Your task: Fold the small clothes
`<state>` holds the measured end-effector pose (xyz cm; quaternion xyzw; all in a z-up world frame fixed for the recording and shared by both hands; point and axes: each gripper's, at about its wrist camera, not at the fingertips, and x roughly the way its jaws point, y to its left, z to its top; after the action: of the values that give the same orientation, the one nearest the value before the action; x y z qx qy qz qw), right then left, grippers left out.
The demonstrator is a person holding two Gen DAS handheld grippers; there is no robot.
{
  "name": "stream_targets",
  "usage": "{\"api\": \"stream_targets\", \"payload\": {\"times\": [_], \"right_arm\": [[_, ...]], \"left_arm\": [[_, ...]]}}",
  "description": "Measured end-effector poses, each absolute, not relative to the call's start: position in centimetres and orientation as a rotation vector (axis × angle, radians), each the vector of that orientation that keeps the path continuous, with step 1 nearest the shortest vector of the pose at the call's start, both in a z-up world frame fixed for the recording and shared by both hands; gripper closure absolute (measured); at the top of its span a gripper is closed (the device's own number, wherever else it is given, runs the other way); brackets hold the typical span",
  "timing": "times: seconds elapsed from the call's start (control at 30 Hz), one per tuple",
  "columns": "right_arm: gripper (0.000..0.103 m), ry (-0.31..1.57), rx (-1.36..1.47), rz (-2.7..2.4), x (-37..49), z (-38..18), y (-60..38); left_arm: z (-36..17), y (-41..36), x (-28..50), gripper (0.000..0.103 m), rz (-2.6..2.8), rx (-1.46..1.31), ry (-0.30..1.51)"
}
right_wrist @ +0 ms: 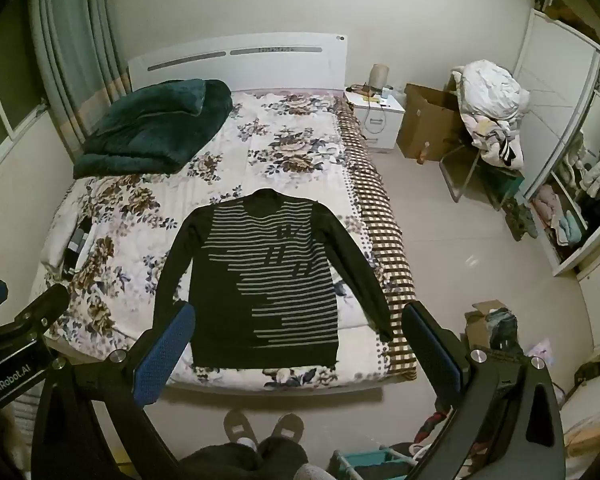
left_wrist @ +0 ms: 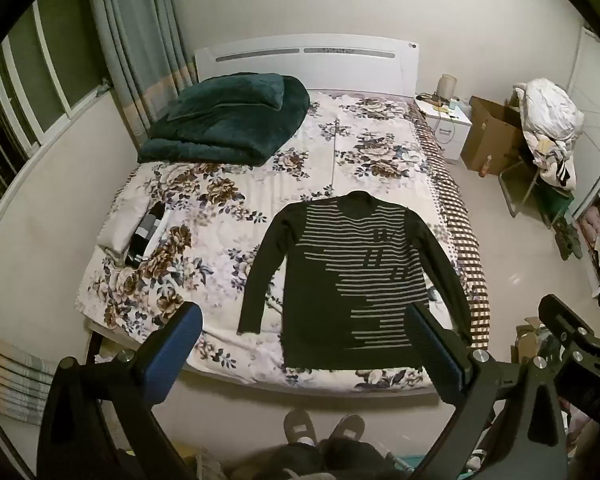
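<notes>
A dark long-sleeved sweater with pale stripes (left_wrist: 352,276) (right_wrist: 260,280) lies flat and spread out on the near part of the floral bed (left_wrist: 228,208) (right_wrist: 148,216), collar toward the headboard, both sleeves angled outward. My left gripper (left_wrist: 304,316) hovers above the foot of the bed, open wide, nothing between its blue pads. My right gripper (right_wrist: 296,316) hangs open the same way over the sweater's hem, clear of the cloth. Each gripper's body shows at the edge of the other's view.
A folded dark green blanket (left_wrist: 228,120) lies near the headboard. A small pile of folded clothes (left_wrist: 140,232) sits at the bed's left edge. A nightstand (right_wrist: 378,118), cardboard box (right_wrist: 428,124) and a chair piled with laundry (right_wrist: 488,120) stand right. A person's slippered feet (right_wrist: 260,428) are below.
</notes>
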<state>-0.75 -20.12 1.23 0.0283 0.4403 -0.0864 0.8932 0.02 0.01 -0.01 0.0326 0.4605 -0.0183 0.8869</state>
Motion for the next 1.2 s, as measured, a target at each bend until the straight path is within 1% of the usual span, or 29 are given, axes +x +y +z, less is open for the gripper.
{"api": "stream_targets", "payload": {"times": [0.83,1.2], "right_arm": [[0.000,0.908,0.048,-0.186,-0.7,1.7,-20.2],[0.000,0.903,0.042,-0.188,-0.7,1.7,-20.2]], "left_arm": [[0.0,0.0,0.0,0.000,-0.045,0.057,0.939],[1.1,-1.6,0.8,0.000,-0.051,0.050,0.940]]}}
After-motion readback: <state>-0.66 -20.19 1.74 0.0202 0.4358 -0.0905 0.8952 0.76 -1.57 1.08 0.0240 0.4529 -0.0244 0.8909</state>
